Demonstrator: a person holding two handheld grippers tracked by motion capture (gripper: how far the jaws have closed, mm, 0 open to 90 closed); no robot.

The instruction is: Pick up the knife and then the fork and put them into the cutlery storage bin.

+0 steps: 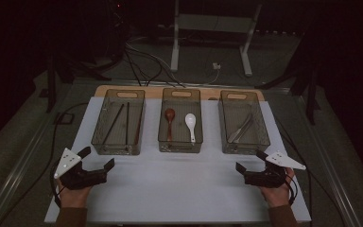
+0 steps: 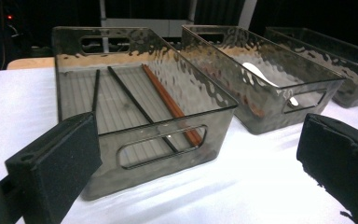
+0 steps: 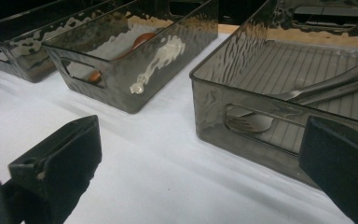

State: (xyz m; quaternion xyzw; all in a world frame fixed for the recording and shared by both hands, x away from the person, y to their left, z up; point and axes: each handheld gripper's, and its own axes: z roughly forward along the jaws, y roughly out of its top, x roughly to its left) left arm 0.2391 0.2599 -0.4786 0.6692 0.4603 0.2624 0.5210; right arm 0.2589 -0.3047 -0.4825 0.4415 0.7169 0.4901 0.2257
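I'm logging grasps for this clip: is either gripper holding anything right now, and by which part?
Nothing is held. The left gripper and right gripper are both open over the white table, short of the bins.

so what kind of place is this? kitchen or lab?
Most likely a lab recording setup, not a kitchen: a white table under dim light, cables on the floor, a bare metal stand behind, and three matching smoked bins of sorted cutlery.

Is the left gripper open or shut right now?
Open. The left gripper has its two black jaws spread wide apart with nothing between them, facing the chopstick bin.
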